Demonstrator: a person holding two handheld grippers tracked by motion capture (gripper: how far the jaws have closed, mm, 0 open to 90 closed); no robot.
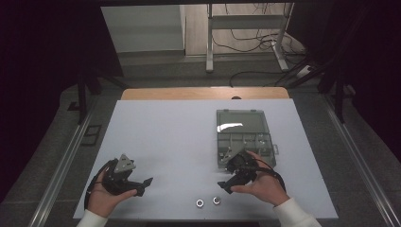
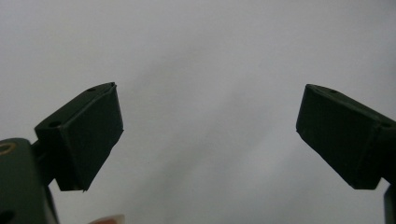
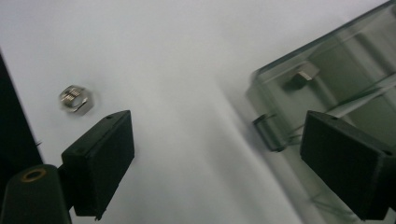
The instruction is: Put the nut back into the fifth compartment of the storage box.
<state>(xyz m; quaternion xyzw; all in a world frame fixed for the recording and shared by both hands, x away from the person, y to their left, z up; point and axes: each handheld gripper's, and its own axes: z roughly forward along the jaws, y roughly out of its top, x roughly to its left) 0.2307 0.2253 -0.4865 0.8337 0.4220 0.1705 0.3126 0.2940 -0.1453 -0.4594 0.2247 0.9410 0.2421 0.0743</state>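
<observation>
High view, left gripper (image 1: 144,185): lower left of the frame, jaws spread apart with nothing between them, resting low over the white table (image 1: 161,137).
High view, right gripper (image 1: 226,185): lower centre-right, jaws wide apart and empty, just in front of the clear compartment box (image 1: 243,135).
High view, hex nuts: two lie near the bottom edge, the left nut (image 1: 200,203) and the right nut (image 1: 216,200), close together, just below the right gripper and apart from it.
Left gripper view, jaws: both black pads stand far apart over bare table; nothing gripped.
Right gripper view, jaws: wide apart, empty; one hex nut (image 3: 74,99) sits at the upper left, beyond the left pad, and the box with its latch (image 3: 268,130) fills the right side.
Step in hand: likely fetching a nut for the box; swing the open jaws to straddle one nut, pads on opposite flats, then close gently so it does not skid.
Hard to make out: the box's contents are small and blurred; its lid state is unclear; the right gripper view is smeared.
</observation>
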